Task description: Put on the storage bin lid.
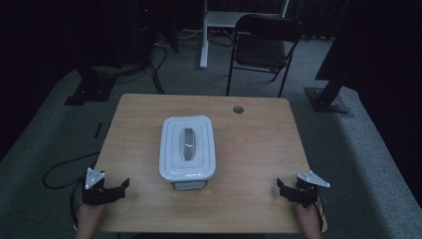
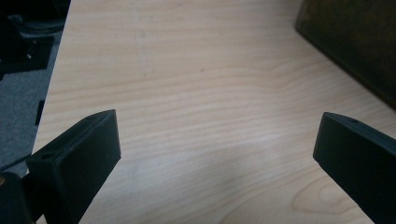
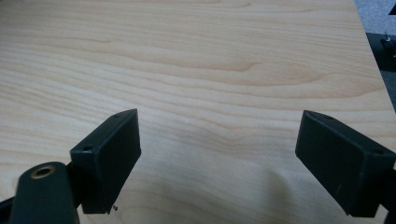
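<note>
white lidded box sits mid-table, well apart from left claw and right claw, both gaping.

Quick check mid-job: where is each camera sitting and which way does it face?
High view: above the near edge, looking forward and down on the table and white lidded box; both hands, left gripper and right gripper show.
Left gripper view: rides the left gripper, jaws apart over bare wood.
Right gripper view: rides the right gripper, the same.
All three share the tabletop.
</note>
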`<action>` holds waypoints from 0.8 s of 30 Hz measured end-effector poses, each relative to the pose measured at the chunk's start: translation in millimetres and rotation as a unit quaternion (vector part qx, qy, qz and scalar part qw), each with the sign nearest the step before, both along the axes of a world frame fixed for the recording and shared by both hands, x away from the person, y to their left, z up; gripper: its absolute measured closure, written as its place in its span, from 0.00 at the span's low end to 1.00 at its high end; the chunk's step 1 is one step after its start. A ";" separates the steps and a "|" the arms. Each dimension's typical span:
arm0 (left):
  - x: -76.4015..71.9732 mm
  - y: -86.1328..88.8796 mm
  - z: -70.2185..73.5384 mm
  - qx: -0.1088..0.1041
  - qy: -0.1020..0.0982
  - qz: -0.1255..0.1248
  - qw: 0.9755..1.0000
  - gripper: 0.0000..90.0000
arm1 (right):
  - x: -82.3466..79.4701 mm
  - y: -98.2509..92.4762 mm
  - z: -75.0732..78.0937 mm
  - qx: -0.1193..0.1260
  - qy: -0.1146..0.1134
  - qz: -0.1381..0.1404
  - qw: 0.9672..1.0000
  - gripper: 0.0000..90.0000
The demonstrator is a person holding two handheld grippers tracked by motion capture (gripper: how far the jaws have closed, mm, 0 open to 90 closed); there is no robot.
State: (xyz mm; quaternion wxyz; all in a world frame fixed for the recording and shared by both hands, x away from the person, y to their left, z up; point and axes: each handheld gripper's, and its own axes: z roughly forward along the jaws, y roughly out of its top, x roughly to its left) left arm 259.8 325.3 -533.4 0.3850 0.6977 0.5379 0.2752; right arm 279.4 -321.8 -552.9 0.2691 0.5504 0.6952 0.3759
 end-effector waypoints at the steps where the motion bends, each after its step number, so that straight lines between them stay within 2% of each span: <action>1: -0.8 0.4 -0.6 0.001 0.002 0.002 1.000 0.02 | -0.9 -0.8 -0.1 0.001 0.000 0.002 1.000 0.15; 6: -4.6 1.0 -4.6 0.021 0.010 0.005 1.000 0.02 | -8.4 -5.2 -0.1 -0.004 -0.003 -0.007 1.000 0.15; 9: -7.4 3.0 -6.9 0.017 0.014 0.009 1.000 0.02 | -11.2 -7.9 -0.2 -0.002 -0.004 -0.010 1.000 0.15; 14: -10.8 6.2 -11.1 0.022 0.024 0.018 0.999 0.02 | -11.2 -8.1 -0.3 -0.002 -0.002 -0.011 1.000 0.15; 20: -13.6 11.4 -13.2 0.022 0.020 0.048 0.998 0.02 | -11.2 -9.4 -0.3 -0.001 -0.003 -0.031 1.000 0.15; 24: -12.9 12.0 -13.6 0.031 0.029 0.081 0.996 0.02 | -8.3 -10.4 -0.8 -0.003 0.011 -0.054 0.999 0.15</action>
